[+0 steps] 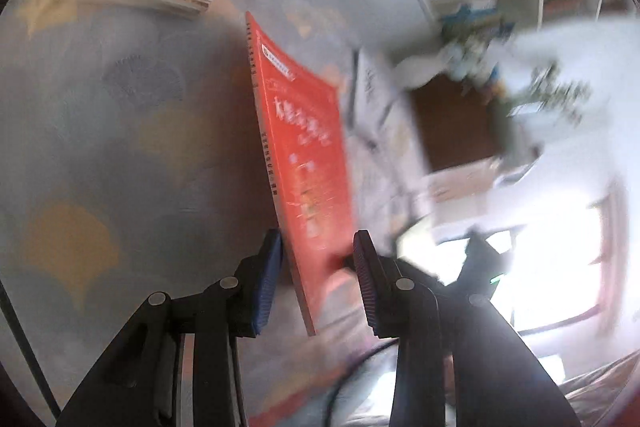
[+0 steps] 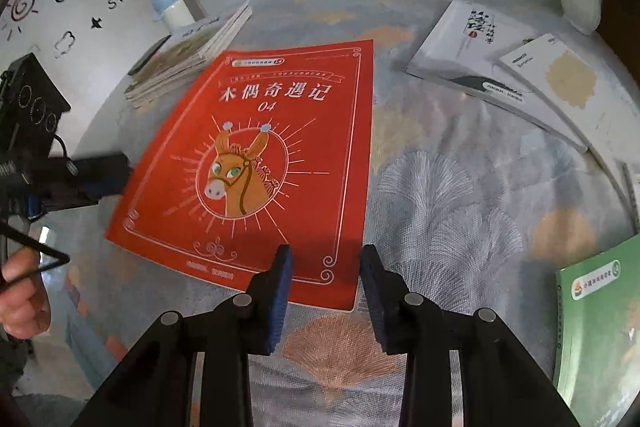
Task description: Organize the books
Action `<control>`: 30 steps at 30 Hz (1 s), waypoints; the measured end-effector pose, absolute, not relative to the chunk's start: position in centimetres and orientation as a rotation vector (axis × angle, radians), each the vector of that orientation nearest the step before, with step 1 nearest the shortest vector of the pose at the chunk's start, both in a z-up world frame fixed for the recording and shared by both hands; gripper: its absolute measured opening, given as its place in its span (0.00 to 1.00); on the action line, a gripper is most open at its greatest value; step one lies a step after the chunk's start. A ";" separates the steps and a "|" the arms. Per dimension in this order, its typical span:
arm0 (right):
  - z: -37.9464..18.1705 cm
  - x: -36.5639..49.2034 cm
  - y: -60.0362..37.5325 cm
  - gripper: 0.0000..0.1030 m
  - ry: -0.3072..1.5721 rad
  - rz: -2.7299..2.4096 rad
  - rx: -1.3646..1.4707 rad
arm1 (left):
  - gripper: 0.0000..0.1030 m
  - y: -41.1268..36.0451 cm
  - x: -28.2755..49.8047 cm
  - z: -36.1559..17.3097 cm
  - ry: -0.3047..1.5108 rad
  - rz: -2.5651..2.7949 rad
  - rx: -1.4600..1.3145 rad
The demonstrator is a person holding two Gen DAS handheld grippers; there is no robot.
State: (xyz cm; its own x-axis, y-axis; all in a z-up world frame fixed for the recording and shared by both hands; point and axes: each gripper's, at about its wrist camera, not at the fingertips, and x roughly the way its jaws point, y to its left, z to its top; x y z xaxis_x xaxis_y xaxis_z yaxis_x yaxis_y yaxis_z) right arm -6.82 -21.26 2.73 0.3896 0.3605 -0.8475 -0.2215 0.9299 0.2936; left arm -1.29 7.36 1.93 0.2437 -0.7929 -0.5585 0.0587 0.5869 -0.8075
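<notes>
A: Where is the red book [image 2: 256, 163] right now?

B: It is lifted off the patterned surface [image 2: 460, 195], cover up with a cartoon donkey showing, and it sits between the two tools. The left tool [image 2: 120, 179] meets its left edge; the right tool [image 2: 324, 267] is at its near right corner.

A: Are the tools gripping it?

B: In the left wrist view, the left tool's pads straddle the book's edge with a visible gap on one side, so I cannot tell whether it is pinching. The right tool's jaws stand partly apart over the corner; whether they press on it is also unclear.

A: Why hold it at two edges?

B: Probably to keep a thin, floppy book steady while carrying it toward the stack of books [image 2: 188, 55] at the back left. Other books lie scattered to the right.
</notes>
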 end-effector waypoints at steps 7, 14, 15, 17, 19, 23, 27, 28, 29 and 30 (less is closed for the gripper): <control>2.6 -6.8 -21.4 0.38 1.106 0.379 0.172 | 0.12 4.8 -1.4 -2.3 1.289 -0.581 -0.700; 2.4 -6.6 -23.8 0.45 1.208 0.424 0.426 | 0.10 5.2 -0.6 -0.7 1.233 -0.660 -0.854; 2.0 -6.7 -24.8 0.48 1.221 0.431 0.515 | 0.10 5.2 -0.3 -0.3 1.223 -0.684 -0.892; 0.7 -7.2 -27.3 0.50 1.227 0.451 0.747 | 0.10 5.2 0.4 0.1 1.210 -0.710 -0.974; -0.7 -7.2 -28.8 0.50 1.227 0.483 0.934 | 0.10 5.5 0.9 -0.1 1.194 -0.727 -1.071; -2.6 -5.9 -29.2 0.50 1.184 0.542 1.173 | 0.10 5.8 1.2 -0.6 1.206 -0.743 -1.146; -3.6 -2.8 -26.8 0.46 1.171 0.582 1.227 | 0.10 5.9 1.4 -1.0 1.247 -0.725 -1.097; -3.5 -2.2 -26.0 0.35 1.169 0.593 1.216 | 0.10 6.0 1.4 -0.8 1.254 -0.707 -1.052; -3.1 -1.7 -25.2 0.31 1.171 0.596 1.177 | 0.10 5.9 1.5 -0.4 1.262 -0.681 -0.973; -2.5 -1.4 -24.8 0.28 1.170 0.589 1.124 | 0.10 5.5 1.6 0.0 1.283 -0.646 -0.847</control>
